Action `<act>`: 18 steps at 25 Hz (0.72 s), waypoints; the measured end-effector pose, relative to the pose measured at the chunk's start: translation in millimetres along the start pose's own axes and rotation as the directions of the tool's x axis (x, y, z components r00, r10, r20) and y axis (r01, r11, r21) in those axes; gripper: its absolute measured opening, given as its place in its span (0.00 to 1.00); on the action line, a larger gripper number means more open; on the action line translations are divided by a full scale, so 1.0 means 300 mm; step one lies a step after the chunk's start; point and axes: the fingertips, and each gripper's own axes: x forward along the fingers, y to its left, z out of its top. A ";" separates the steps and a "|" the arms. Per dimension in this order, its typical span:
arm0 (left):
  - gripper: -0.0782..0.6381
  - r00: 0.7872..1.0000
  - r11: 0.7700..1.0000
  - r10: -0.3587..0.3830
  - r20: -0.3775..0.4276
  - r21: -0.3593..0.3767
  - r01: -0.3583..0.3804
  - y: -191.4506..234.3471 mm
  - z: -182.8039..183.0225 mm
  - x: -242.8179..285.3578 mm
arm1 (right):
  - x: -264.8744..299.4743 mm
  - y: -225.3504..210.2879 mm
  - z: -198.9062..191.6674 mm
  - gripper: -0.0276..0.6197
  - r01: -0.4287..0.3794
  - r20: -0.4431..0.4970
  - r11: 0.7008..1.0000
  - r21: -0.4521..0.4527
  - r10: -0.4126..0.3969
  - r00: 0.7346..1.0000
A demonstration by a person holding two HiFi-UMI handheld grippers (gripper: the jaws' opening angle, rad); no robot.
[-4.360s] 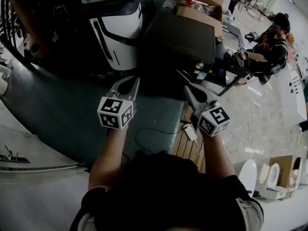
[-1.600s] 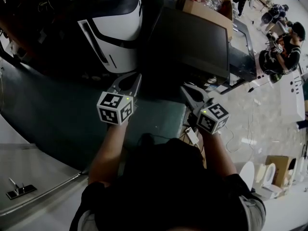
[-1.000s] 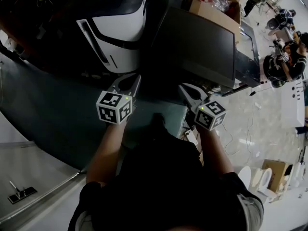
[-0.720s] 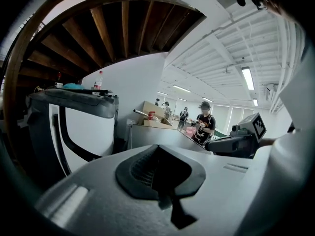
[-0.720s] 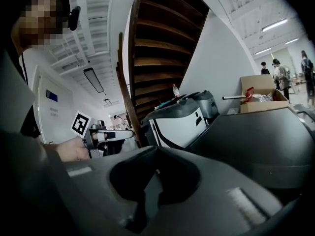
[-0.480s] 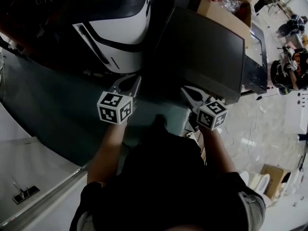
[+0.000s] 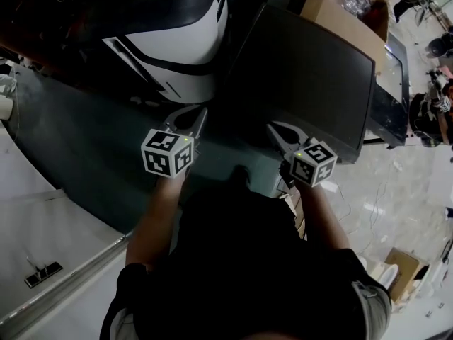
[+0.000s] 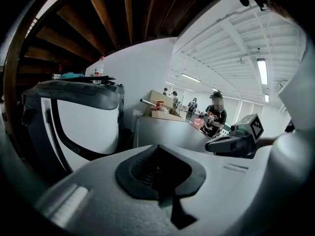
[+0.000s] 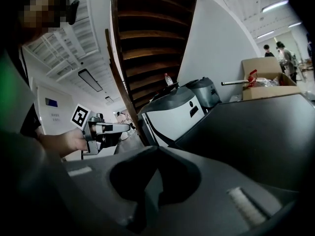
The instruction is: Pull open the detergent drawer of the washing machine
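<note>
Two machines stand ahead of me. One is a box-shaped machine with a flat dark top (image 7: 304, 69) (image 9: 256, 132); the other, to its left, is a white appliance with a dark grey lid (image 7: 177, 41) (image 8: 74, 117). No detergent drawer shows in any view. My left gripper (image 7: 201, 112) (image 8: 156, 149) is shut on nothing and points toward the white appliance. My right gripper (image 7: 271, 126) (image 9: 156, 151) is shut and empty too, just short of the dark-topped machine's near edge. Each gripper shows in the other's view, the right gripper (image 8: 211, 145) and the left gripper (image 9: 129, 127).
An open cardboard box (image 7: 343, 9) sits behind the dark-topped machine. People (image 7: 435, 98) work at the far right. A white counter (image 7: 42, 218) lies at the left, dark green floor below me. A wooden staircase (image 8: 113, 23) rises overhead. Cables trail on the pale floor (image 7: 375, 197).
Both grippers have moved forward and a little down toward the two machines, which now fill more of the head view. Both pairs of jaws stayed shut.
</note>
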 end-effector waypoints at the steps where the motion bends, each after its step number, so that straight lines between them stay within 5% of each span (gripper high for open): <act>1: 0.12 1.000 1.000 0.001 -0.002 0.001 -0.001 -0.003 0.002 0.012 | 0.010 -0.006 0.000 0.05 -0.011 -0.004 1.000 -0.005 0.011 1.000; 8: 0.12 0.999 1.000 -0.021 -0.025 -0.009 0.021 0.039 -0.018 0.056 | 0.043 -0.035 0.004 0.05 0.016 0.003 1.000 0.018 -0.016 1.000; 18: 0.12 0.986 0.987 -0.152 -0.064 0.034 0.154 0.217 -0.025 0.082 | 0.159 -0.020 -0.057 0.05 0.206 -0.017 0.974 0.093 -0.206 0.978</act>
